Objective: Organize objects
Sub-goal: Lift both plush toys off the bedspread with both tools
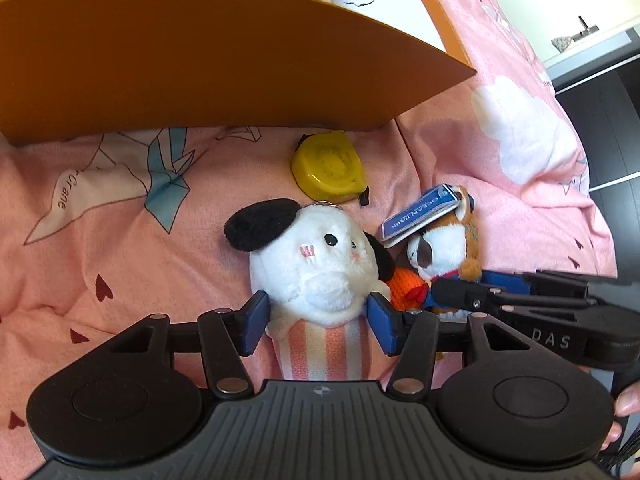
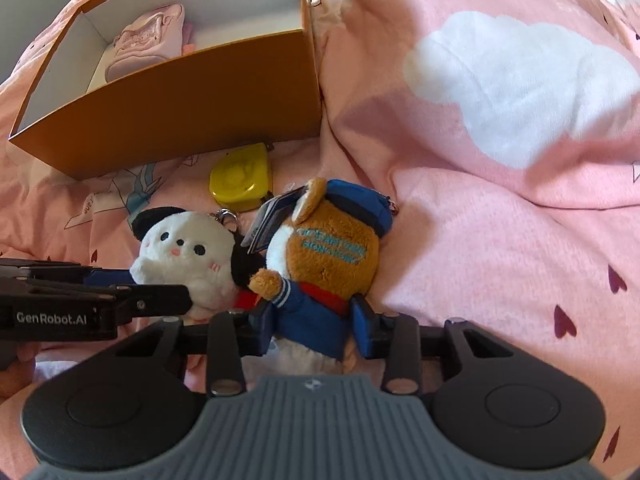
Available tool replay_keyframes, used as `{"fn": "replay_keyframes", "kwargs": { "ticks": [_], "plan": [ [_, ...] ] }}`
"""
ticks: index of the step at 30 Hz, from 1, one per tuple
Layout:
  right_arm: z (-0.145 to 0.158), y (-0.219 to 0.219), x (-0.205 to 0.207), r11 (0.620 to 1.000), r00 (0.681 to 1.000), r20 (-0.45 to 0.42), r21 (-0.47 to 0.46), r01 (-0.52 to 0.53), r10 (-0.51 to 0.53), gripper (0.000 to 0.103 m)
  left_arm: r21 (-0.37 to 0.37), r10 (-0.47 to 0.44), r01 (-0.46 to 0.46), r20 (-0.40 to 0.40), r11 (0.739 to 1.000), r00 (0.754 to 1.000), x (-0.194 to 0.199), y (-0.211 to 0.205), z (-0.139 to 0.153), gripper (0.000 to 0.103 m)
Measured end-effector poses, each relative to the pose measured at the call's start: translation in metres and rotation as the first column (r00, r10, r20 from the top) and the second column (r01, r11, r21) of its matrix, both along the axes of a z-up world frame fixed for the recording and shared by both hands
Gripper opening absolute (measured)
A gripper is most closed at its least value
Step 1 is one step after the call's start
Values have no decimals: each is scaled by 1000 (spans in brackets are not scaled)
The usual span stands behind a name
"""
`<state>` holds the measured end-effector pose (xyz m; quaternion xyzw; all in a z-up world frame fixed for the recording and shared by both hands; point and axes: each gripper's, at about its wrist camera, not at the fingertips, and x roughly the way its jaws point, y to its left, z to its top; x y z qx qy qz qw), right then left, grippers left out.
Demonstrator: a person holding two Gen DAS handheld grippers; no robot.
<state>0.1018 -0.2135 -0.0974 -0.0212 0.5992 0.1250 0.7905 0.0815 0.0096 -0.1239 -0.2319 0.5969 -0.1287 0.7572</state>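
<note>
- Two grippers are seen: the left gripper (image 1: 316,320) has its fingers (image 1: 254,322) pressed on the white plush dog (image 1: 316,256); the right gripper (image 2: 312,326) is clenched on the brown plush dog (image 2: 324,264).
- Two plush toys are counted, lying side by side and touching.
- One yellow tape measure (image 1: 328,166) lies just beyond them.
- One orange box (image 2: 180,92) stands open behind it, with pink fabric (image 2: 148,40) inside.
- Everything is carried by a bed with a pink quilt (image 2: 480,220).
- Dark cabinets (image 1: 600,120) are seen beside the bed.

Orange box (image 2: 192,108), yellow tape measure (image 1: 329,167), pink cloud-print quilt (image 2: 500,184).
</note>
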Motion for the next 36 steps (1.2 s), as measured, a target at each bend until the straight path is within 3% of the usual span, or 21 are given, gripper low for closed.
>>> {"fn": "replay_keyframes", "kwargs": {
  "ticks": [8, 19, 27, 36],
  "plan": [
    [-4, 4, -1, 1000, 1000, 19, 10, 14, -14, 40, -22, 21, -22, -13, 1000, 1000, 1, 3, -4, 63],
    [40, 9, -21, 995, 985, 167, 71, -65, 52, 36, 36, 39, -45, 150, 998, 988, -17, 4, 38, 54],
    [79, 12, -16, 989, 954, 287, 97, -115, 83, 36, 8, 95, -101, 274, 995, 957, -22, 15, 81, 53],
    [117, 20, -5, 972, 914, 389, 145, -185, 116, 36, -30, 139, -139, 403, 990, 905, -14, 32, 128, 52]
  ]
}}
